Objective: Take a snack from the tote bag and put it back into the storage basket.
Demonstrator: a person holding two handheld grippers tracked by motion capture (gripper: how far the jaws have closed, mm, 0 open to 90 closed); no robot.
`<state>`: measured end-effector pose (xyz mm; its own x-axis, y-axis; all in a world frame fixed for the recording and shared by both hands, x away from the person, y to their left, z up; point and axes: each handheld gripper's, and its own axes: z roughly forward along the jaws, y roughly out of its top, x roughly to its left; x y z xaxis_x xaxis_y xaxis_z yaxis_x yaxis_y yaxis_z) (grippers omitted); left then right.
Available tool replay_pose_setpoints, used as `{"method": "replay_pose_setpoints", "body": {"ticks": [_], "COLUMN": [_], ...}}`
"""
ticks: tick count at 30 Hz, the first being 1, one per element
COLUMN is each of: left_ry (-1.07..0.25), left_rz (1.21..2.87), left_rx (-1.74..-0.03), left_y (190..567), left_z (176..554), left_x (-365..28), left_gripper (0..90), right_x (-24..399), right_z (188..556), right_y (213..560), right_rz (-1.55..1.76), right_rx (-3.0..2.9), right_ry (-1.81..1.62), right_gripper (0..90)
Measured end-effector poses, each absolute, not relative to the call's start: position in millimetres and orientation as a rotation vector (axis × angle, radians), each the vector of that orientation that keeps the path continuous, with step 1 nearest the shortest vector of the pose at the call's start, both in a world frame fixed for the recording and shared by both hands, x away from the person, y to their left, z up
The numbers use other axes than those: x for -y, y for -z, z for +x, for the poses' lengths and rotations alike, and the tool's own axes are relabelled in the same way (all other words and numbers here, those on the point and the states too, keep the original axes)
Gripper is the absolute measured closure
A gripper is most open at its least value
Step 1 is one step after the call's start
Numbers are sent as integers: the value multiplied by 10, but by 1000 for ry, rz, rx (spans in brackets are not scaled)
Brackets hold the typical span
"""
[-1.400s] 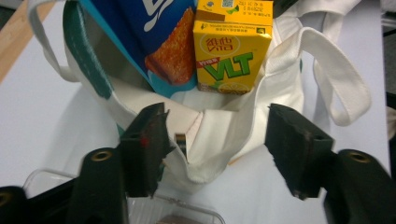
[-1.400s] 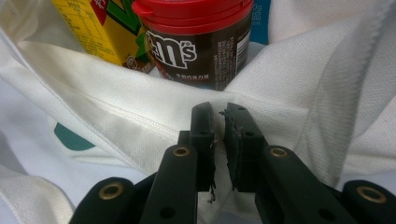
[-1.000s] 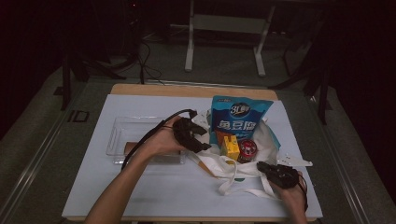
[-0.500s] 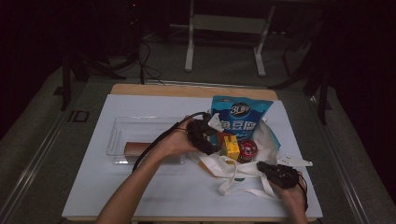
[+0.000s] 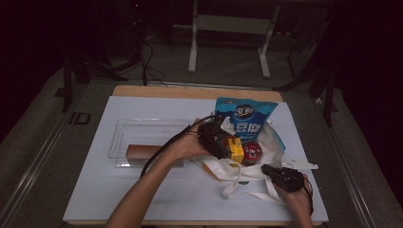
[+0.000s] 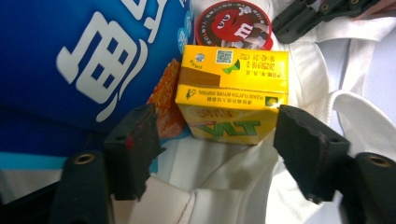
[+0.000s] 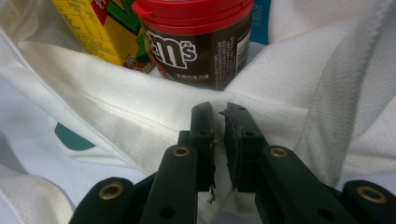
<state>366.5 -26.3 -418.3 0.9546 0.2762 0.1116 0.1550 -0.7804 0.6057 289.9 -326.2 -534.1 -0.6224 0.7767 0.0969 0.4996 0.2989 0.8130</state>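
Observation:
A white cloth bag lies open at the table's right, holding a yellow drink carton, a red-lidded brown M&M's tub and a blue snack pouch. My left gripper reaches into the bag. Its jaws have just been opening and stand open on either side of the carton, with gaps at both pads. The tub's lid lies just beyond. My right gripper sits at the bag's near edge, shut on the white fabric, below the tub.
A clear plastic tray stands left of the bag, with a brown bar-shaped thing inside. A white mat covers the table, whose wooden far edge shows behind. Floor and stand legs lie beyond.
My left hand has moved right from the tray's edge to the bag with the yellow carton, and its jaws have spread apart around it. The right hand has stayed put.

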Motion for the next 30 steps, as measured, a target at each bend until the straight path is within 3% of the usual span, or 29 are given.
{"method": "replay_pose_setpoints", "body": {"ticks": [13, 30], "left_ry": [-195, -157], "left_rz": [2487, 2537], "left_rx": [-299, -302], "left_y": [4282, 4411], "left_z": [3695, 3770], "left_x": [405, 604], "left_gripper": [200, 208], "right_x": [3263, 3264], "right_z": [2900, 2900], "right_y": [5340, 5340], "right_rz": [1153, 1156], "right_rx": [-2258, -2260], "right_ry": [-1237, -1239], "right_gripper": [818, 817]}}
